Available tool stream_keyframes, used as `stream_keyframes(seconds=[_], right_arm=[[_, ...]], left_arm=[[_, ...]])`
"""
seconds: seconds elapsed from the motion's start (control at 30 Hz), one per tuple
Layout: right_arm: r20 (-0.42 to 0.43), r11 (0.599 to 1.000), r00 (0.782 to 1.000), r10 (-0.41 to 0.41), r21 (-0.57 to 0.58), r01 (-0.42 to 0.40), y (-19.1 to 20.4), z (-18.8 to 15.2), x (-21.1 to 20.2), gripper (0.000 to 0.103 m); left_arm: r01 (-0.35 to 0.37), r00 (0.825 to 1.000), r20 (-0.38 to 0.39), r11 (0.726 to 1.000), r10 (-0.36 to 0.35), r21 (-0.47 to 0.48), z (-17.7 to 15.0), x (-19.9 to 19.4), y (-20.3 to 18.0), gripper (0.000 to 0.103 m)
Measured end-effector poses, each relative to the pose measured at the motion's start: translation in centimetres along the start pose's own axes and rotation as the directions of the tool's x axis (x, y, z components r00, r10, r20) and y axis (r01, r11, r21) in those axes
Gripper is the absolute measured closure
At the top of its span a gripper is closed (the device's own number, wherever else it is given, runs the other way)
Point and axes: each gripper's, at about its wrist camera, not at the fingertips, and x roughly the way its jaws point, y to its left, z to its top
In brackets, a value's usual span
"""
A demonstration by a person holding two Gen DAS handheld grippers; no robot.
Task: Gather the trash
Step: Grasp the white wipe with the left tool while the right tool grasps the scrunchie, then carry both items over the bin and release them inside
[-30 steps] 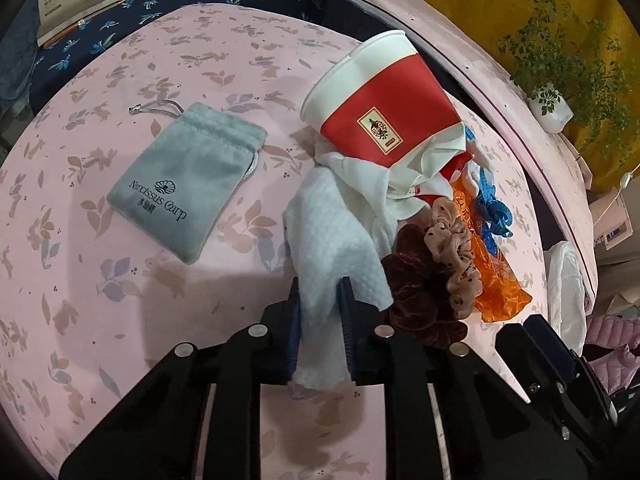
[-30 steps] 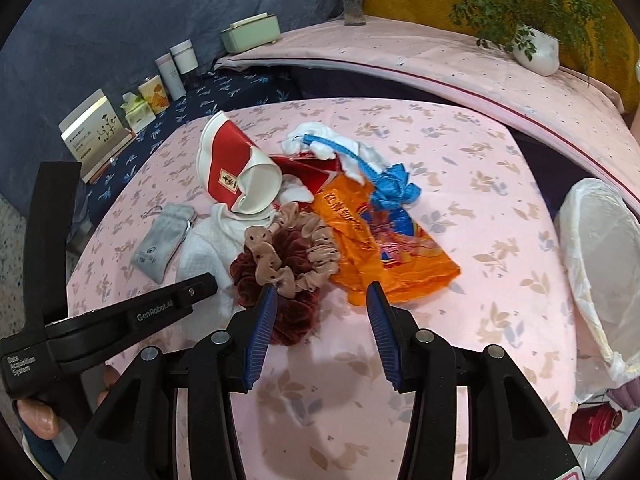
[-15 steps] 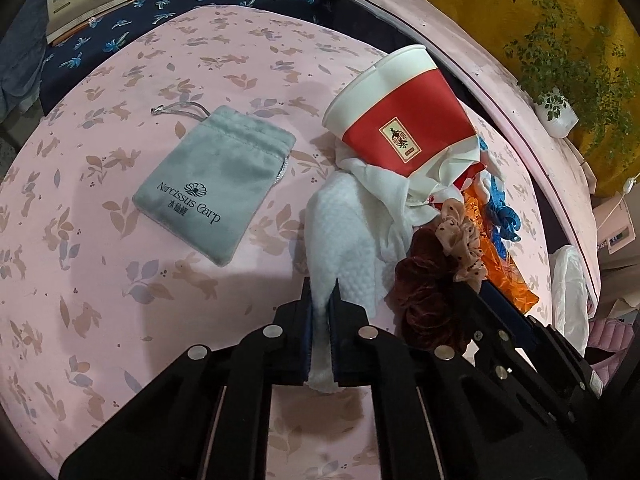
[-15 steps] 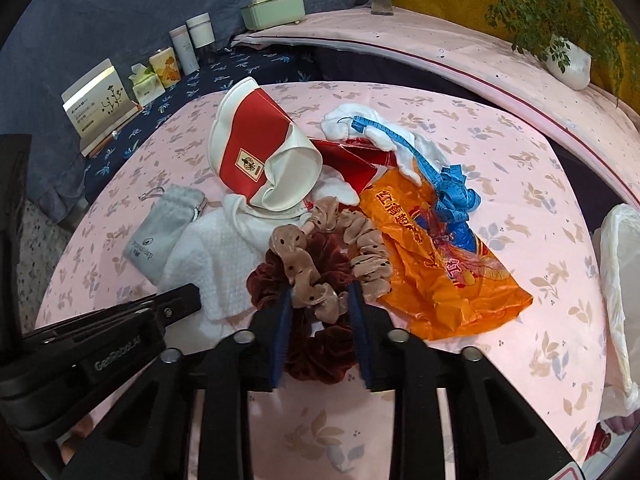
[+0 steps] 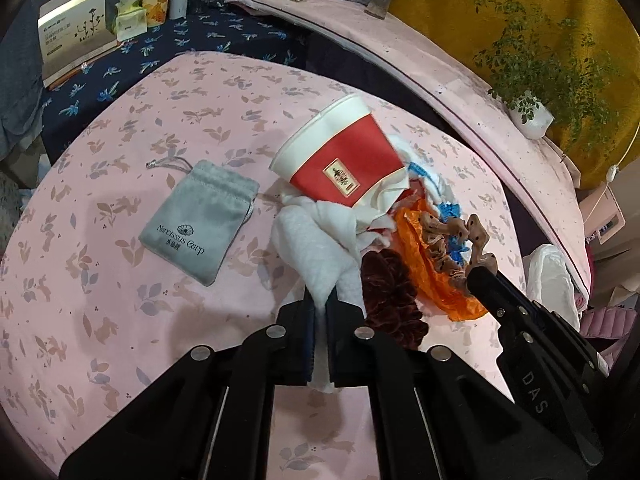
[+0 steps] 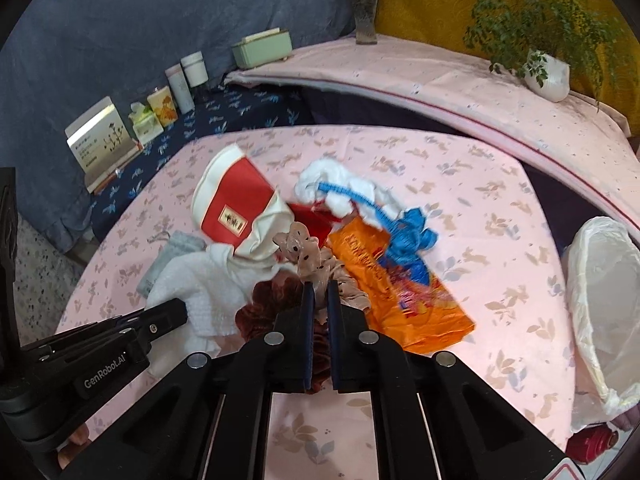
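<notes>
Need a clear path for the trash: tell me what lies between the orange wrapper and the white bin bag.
Nothing: only bare pink floral tablecloth separates the orange wrapper from the white bin bag, clearest in the right wrist view.

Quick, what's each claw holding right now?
Left gripper: shut on the white tissue.
Right gripper: shut on the tan scrunchie.

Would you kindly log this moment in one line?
left gripper: shut on white cloth | right gripper: shut on tan scrunchie
</notes>
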Motion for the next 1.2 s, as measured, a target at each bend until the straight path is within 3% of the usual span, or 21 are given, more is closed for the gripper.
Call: stream_keyframes(seconds=[0.3,0.5,0.73,1.0,1.2], right_arm=[[0.103,0.998,0.995,-0.017,0.066,0.010,-4.2,1.2,-5.2,0.097],[0.152,0.991,0.987,-0.055,0.125,0.036,-8.3,0.9,-8.0,0.097],[0.180,0.973,0.976,-0.124,0.215,0.084,-14.4,-0.2,-10.6,0.097],[0.174,0.933,0.960,-0.219,0.325,0.154,-22.0,-2.2,-12.9,0.097],[0.148,0.898,0.954,-0.262,0.400,0.185,-26.4,-4.1,-13.5,0.097]], left_arm=[[0.029,0.993,0.112,0.994,-0.041,0.107,1.6,-4.9,-6.1,0.100],[0.077,0.985,0.135,0.978,-0.104,0.194,2.2,-6.4,-11.9,0.100],[0.151,0.977,0.099,0.944,-0.187,0.293,1.4,-6.1,-19.5,0.100],[0.256,0.960,0.007,0.884,-0.281,0.390,-0.7,-3.9,-27.7,0.099],[0.278,0.957,-0.052,0.850,-0.286,0.448,-2.4,-1.7,-32.4,0.099]])
